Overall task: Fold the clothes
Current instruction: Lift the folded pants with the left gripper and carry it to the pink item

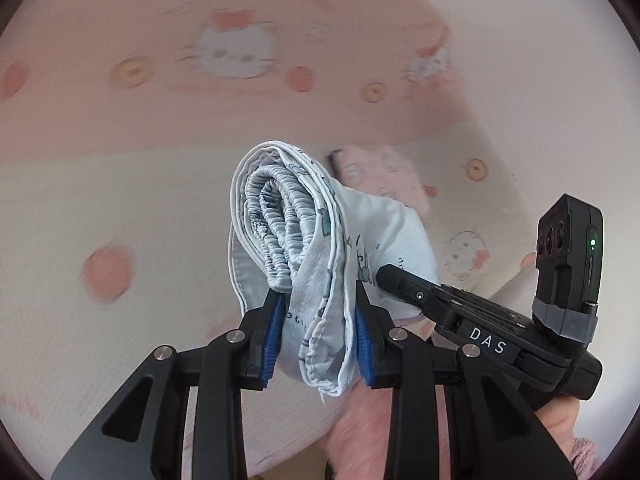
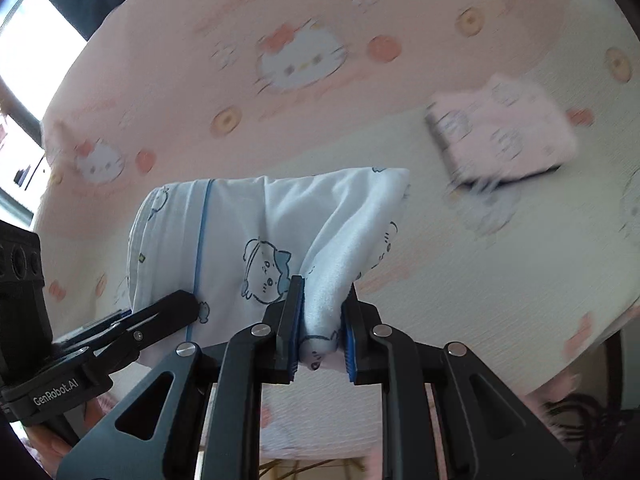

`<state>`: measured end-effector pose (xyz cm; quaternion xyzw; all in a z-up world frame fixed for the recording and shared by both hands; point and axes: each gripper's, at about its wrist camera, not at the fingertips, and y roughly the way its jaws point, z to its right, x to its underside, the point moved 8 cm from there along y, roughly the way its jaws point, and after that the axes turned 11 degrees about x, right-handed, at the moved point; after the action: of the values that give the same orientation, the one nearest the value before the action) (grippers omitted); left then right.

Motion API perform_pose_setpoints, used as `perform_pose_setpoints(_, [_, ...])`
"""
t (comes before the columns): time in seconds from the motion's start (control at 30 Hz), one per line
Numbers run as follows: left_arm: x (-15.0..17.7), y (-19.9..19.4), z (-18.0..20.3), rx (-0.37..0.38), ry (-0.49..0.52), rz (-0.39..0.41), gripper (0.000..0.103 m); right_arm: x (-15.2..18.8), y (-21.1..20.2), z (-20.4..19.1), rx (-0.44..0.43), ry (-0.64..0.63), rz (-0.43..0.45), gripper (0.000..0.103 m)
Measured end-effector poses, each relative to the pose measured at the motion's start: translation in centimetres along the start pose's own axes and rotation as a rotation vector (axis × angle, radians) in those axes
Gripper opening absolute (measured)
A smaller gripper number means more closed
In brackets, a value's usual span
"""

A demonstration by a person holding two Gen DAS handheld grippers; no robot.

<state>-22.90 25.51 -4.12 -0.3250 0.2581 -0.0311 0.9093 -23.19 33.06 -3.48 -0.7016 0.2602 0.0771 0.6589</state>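
We hold the light blue cartoon-print garment (image 1: 320,248) off the surface between both tongs: the left tongs (image 1: 320,332) are clamped on its bunched elastic waistband end, and the right tongs (image 2: 322,328) are pinched narrow on a gathered fold of its other end. Below it lies the pink-and-cream cat-print bedsheet (image 2: 360,12). A folded pink garment (image 2: 504,128) rests there, well apart from ours.

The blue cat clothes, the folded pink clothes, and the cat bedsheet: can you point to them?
Blue cat clothes (image 2: 264,268), right wrist view, printed cat.
Folded pink clothes (image 2: 504,136), right wrist view, top face.
Cat bedsheet (image 2: 300,60), right wrist view, big cat face.
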Motion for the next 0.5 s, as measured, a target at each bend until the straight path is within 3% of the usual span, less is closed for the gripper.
perform_pose_setpoints(0.17, [-3.8,4.9,4.6,0.051,0.058,-0.023,0.033,-4.1,-1.0,8.0,0.051,0.038,0.021,0.016])
perform_pose_setpoints(0.3, [-6.8,9.0,7.3,0.054,0.097,-0.039,0.033,-7.5,-1.2,12.2,0.073,0.032,0.019,0.016])
perform_pose_setpoints(0.5, [-10.0,14.8,8.7,0.071,0.101,-0.054,0.033,-13.2,2.3,16.8,0.104,-0.024,-0.021,0.016])
